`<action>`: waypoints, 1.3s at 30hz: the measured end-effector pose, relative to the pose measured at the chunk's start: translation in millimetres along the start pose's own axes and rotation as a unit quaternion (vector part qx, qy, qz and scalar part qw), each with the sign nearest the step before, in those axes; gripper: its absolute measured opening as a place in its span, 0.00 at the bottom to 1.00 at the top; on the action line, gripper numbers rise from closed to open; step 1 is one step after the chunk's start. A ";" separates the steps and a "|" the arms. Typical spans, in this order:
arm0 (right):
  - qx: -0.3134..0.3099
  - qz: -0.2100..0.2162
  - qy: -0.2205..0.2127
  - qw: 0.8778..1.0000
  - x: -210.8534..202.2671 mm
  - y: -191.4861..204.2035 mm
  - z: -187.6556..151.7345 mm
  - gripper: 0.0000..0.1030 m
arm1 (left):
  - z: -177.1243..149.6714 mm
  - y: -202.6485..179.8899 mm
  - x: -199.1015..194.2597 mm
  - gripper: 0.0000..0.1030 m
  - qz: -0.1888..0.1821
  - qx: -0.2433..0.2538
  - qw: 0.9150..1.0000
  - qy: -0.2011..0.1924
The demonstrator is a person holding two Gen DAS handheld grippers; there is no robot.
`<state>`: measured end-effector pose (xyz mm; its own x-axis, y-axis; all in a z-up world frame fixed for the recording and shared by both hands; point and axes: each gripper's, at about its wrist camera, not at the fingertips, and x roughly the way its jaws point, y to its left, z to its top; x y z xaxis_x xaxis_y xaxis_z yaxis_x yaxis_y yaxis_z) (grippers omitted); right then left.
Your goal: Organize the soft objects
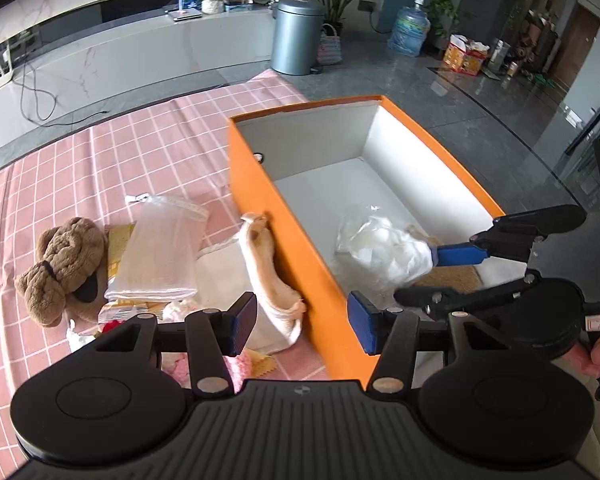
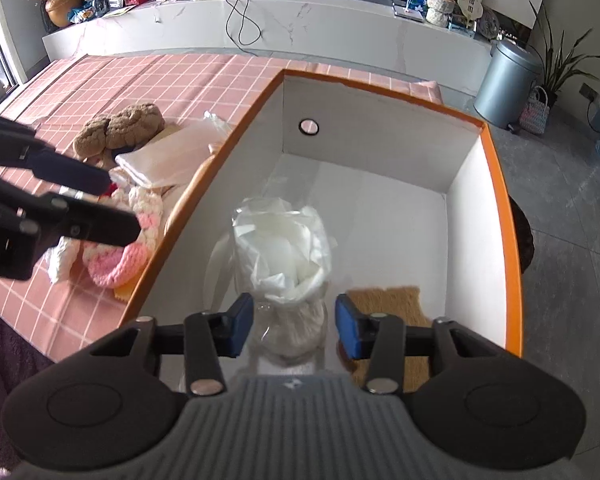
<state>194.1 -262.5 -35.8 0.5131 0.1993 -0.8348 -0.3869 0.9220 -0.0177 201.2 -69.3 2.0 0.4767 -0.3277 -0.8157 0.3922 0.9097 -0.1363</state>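
Here the white plastic bag (image 2: 284,248) lies between the right hand-held gripper (image 2: 294,326) pads.

Orange box (image 2: 504,240) hides most of a dark object (image 2: 522,236) behind it.

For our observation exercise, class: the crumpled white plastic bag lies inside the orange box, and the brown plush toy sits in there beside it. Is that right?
Not quite. The white plastic bag is inside the orange box, but the brown plush toy lies outside it, on the pink checked cloth. The left wrist view shows this.
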 end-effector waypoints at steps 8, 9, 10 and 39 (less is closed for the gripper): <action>-0.011 -0.013 -0.022 1.000 27.9 -3.6 38.7 0.36 | 11.4 22.4 5.9 0.60 0.002 -0.024 1.000 -0.014; -0.010 -0.015 -0.024 1.000 31.4 -5.7 44.0 0.35 | 13.9 26.2 7.3 0.60 0.000 -0.028 0.999 -0.016; -0.008 -0.016 -0.027 0.999 35.3 -8.7 50.6 0.35 | 16.4 29.1 8.6 0.60 -0.001 -0.031 0.999 -0.016; 0.099 0.003 -0.031 0.995 94.0 -39.6 95.7 0.31 | 36.8 71.4 42.2 0.61 -0.033 -0.068 0.997 -0.003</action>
<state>331.0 -248.6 -61.0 0.5598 0.2202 -0.7988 -0.2351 0.9666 0.1016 278.3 -27.5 -21.4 0.4588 -0.3887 -0.7990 0.3131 0.9123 -0.2639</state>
